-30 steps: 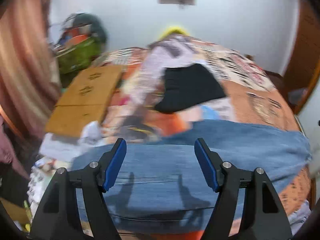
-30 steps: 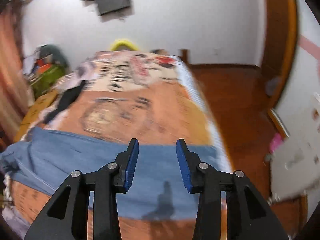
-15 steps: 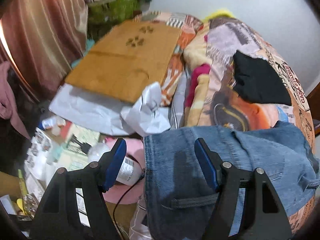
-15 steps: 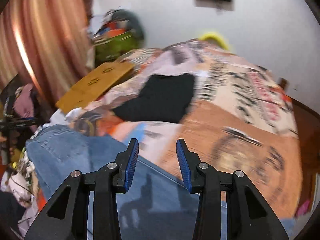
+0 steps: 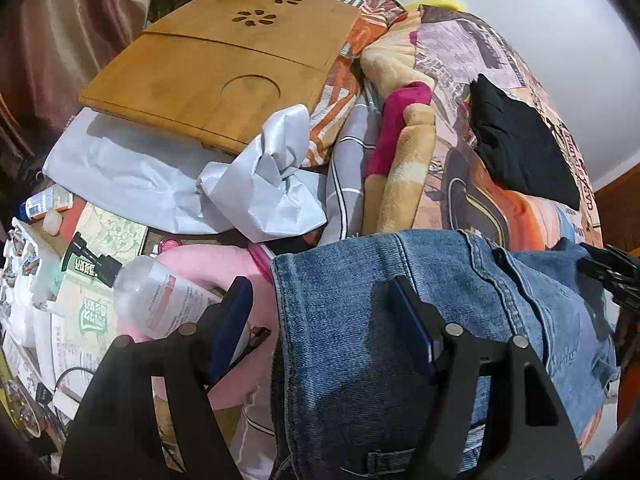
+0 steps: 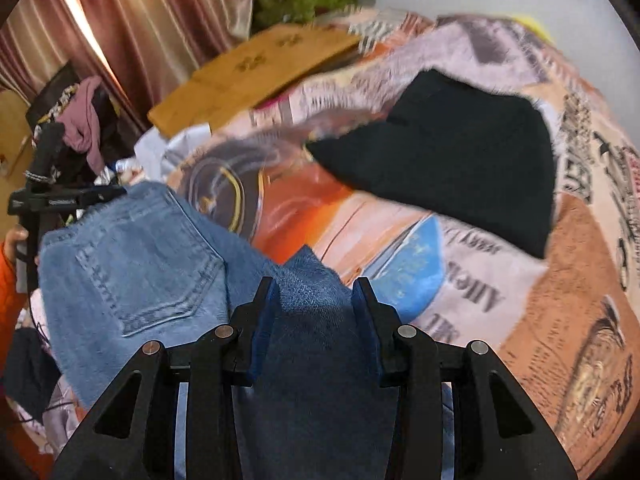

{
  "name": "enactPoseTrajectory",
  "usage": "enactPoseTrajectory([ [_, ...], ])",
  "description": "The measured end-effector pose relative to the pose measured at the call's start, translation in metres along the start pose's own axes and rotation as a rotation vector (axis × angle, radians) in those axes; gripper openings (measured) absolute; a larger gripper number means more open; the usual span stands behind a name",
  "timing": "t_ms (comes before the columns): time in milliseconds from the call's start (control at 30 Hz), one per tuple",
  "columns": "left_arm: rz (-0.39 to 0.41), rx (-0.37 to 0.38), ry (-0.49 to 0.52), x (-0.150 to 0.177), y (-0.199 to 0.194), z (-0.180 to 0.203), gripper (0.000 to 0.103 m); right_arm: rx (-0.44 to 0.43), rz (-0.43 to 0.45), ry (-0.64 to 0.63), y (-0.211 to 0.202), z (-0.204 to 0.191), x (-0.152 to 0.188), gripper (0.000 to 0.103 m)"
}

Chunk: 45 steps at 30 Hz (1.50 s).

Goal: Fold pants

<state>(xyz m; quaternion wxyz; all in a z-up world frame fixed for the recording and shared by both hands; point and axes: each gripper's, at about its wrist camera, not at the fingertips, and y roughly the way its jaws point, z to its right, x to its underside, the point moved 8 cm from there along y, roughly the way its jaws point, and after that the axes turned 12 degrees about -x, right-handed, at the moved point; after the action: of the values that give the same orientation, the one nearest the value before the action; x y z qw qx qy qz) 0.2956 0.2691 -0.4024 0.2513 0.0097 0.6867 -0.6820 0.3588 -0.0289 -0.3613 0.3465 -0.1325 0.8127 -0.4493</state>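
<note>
Blue jeans lie on the patterned bedspread at the bed's near left corner, their waist end with a back pocket to the left. My left gripper is open and straddles the jeans' left edge; nothing is between its pads. My right gripper has a fold of denim between its fingers, jaws partly apart, over the jeans' right part. The right gripper shows at the right edge of the left wrist view; the left gripper shows at the left of the right wrist view.
A folded black garment lies on the bed beyond the jeans. A wooden lap tray, grey bags, a clear bottle, pink cloth and boxes crowd the left side. A curtain hangs behind.
Both grippers swung left. The left one came down at the jeans' left edge. The right one moved from the far right end to the jeans, with denim now between its fingers.
</note>
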Motion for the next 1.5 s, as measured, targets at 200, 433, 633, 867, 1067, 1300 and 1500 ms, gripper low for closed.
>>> enactPoseTrajectory([
  [200,-0.059,0.161,-0.014,0.009,-0.001,0.010,0.070,-0.058,-0.064,0.012,0.010,-0.005,0.004,0.039],
  [433,0.021,0.145,0.018,-0.001,-0.013,0.021,0.011,0.026,-0.027,-0.102,0.005,-0.013,0.002,0.013],
  [633,0.152,0.112,0.050,-0.022,-0.053,0.031,0.003,0.087,0.092,-0.203,-0.019,-0.025,-0.009,0.006],
  [867,0.263,0.013,0.105,-0.057,-0.079,0.040,0.002,0.169,0.201,-0.230,-0.052,-0.014,-0.032,0.005],
  [1067,0.290,-0.039,0.153,-0.099,-0.065,0.069,0.002,0.238,0.230,-0.199,-0.062,0.024,-0.052,0.005],
  [1300,0.142,-0.028,0.200,-0.113,-0.014,0.103,0.012,0.220,0.091,-0.063,-0.027,0.067,-0.040,0.012],
  [1500,0.235,-0.004,0.184,-0.103,-0.064,0.089,0.039,0.234,0.138,-0.072,-0.065,0.055,-0.021,0.037],
])
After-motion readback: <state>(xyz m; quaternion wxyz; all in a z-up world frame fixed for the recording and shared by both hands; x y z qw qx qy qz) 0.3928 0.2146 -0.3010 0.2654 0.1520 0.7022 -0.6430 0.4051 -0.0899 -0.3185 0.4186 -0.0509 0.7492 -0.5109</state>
